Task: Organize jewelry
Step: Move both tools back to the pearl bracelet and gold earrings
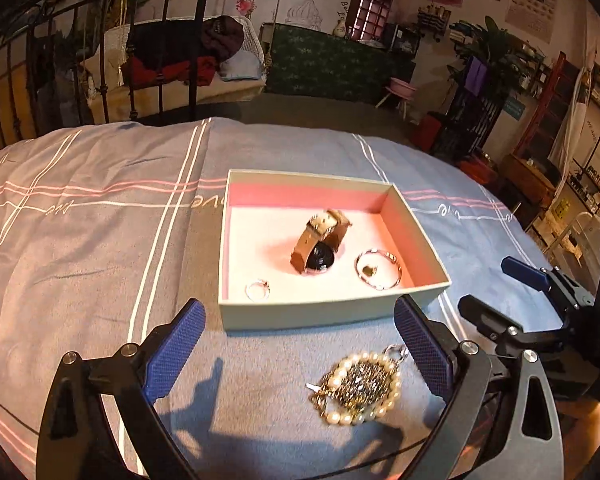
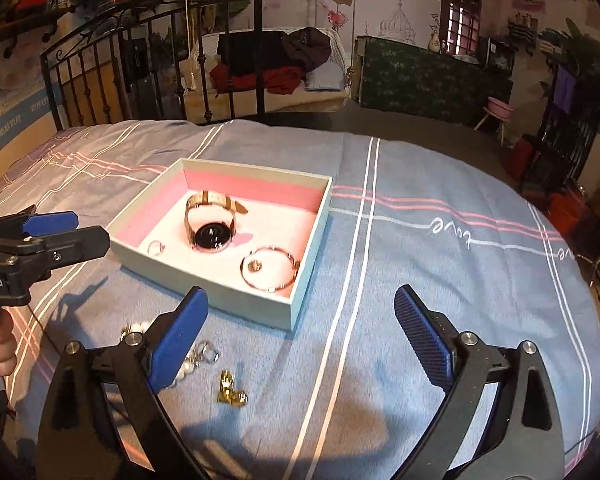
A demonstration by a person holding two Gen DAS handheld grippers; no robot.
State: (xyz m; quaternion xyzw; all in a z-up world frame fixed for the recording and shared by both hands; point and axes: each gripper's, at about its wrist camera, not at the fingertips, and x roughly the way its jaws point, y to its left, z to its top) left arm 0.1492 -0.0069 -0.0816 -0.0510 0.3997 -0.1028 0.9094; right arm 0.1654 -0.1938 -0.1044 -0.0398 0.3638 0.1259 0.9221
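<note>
My left gripper (image 1: 300, 344) hangs over the blue striped bedsheet (image 1: 100, 240) with its jaws wide apart and empty, and the coiled pearl-and-gold necklace (image 1: 358, 388) lies on the sheet between them, close to the right-hand finger and just short of the pale shallow cardboard box with a pink lining (image 1: 332, 312). I judge this the next piece to go in. To do it well I would centre the jaws on the heap, lower until the pads meet the sheet, and close slowly, because loose strands could slip out and trail. The necklace looks tangled: a ring of cream pearls around a dark glittering mass, with a silver clasp sticking out. My right gripper (image 2: 300, 340) is also wide and empty, over bare sheet beside the box. Inside already: a brown-strapped watch (image 1: 318, 246), a thin bangle (image 1: 378, 270), a small ring (image 1: 257, 290).
</note>
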